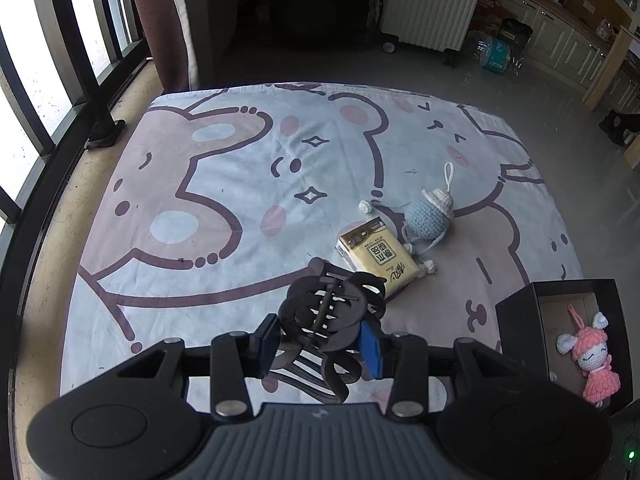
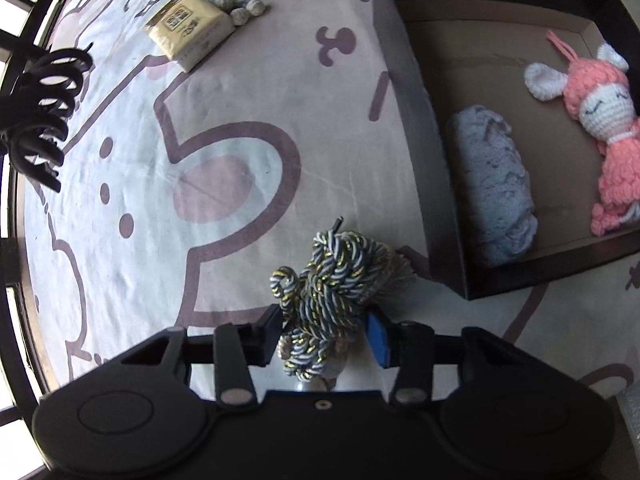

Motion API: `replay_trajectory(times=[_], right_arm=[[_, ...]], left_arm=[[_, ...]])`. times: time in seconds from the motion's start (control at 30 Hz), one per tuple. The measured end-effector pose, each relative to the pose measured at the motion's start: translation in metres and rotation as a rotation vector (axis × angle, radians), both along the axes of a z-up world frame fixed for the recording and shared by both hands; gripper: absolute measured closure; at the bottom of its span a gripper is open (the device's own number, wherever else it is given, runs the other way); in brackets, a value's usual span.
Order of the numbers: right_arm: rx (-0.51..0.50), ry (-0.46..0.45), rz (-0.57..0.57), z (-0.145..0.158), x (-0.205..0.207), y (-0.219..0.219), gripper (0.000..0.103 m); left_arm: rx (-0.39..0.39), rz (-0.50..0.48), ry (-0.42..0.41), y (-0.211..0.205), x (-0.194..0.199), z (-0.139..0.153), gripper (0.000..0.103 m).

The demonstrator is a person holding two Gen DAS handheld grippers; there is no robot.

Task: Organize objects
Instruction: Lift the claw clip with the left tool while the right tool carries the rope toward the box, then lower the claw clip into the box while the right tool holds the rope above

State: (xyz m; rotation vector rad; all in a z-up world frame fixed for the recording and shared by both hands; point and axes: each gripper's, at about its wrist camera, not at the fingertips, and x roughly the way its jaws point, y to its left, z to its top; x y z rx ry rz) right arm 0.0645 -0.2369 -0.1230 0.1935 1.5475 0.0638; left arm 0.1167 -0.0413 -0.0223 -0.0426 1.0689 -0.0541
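My left gripper (image 1: 320,340) is shut on a black hair claw clip (image 1: 328,304) and holds it above the cartoon-print cloth (image 1: 224,184); the clip also shows at the left edge of the right wrist view (image 2: 40,108). My right gripper (image 2: 326,332) is shut on a bundle of twisted blue, white and gold cord (image 2: 324,288), just left of the black box (image 2: 424,128). The box holds a pink crochet doll (image 2: 604,120) and a blue fluffy roll (image 2: 496,184). A yellow tissue pack (image 1: 378,256) and a blue crochet toy (image 1: 430,216) lie on the cloth.
The box (image 1: 516,320) with the doll (image 1: 592,360) sits at the cloth's right side. A window with dark bars (image 1: 48,80) runs along the left. A white radiator (image 1: 432,0) and cabinets (image 1: 560,36) stand beyond the cloth.
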Motion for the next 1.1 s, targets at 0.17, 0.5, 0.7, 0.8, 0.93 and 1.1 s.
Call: replay_trajectory(times=[0.17, 0.5, 0.7, 0.8, 0.93, 1.1], right_arm=[[-0.028, -0.060, 0.129, 0.013, 0.000, 0.018, 0.058], [0.023, -0.267, 0.218, 0.078, 0.015, 0.011, 0.058], [0.023, -0.358, 0.192, 0.108, 0.018, -0.011, 0.058], [0.006, -0.401, 0.179, 0.117, 0.021, -0.025, 0.058], [-0.014, -0.433, 0.156, 0.126, 0.022, -0.046, 0.058], [-0.032, -0.448, 0.126, 0.128, 0.024, -0.068, 0.058]], left_arm=[[-0.002, 0.007, -0.004, 0.000, 0.000, 0.001, 0.059], [-0.043, 0.001, -0.057, -0.007, -0.007, 0.019, 0.059], [-0.072, -0.020, -0.076, -0.021, -0.009, 0.027, 0.059], [-0.082, -0.031, -0.078, -0.029, -0.008, 0.028, 0.059], [-0.110, -0.042, -0.071, -0.040, -0.006, 0.028, 0.059], [-0.150, -0.058, -0.060, -0.057, -0.006, 0.028, 0.059]])
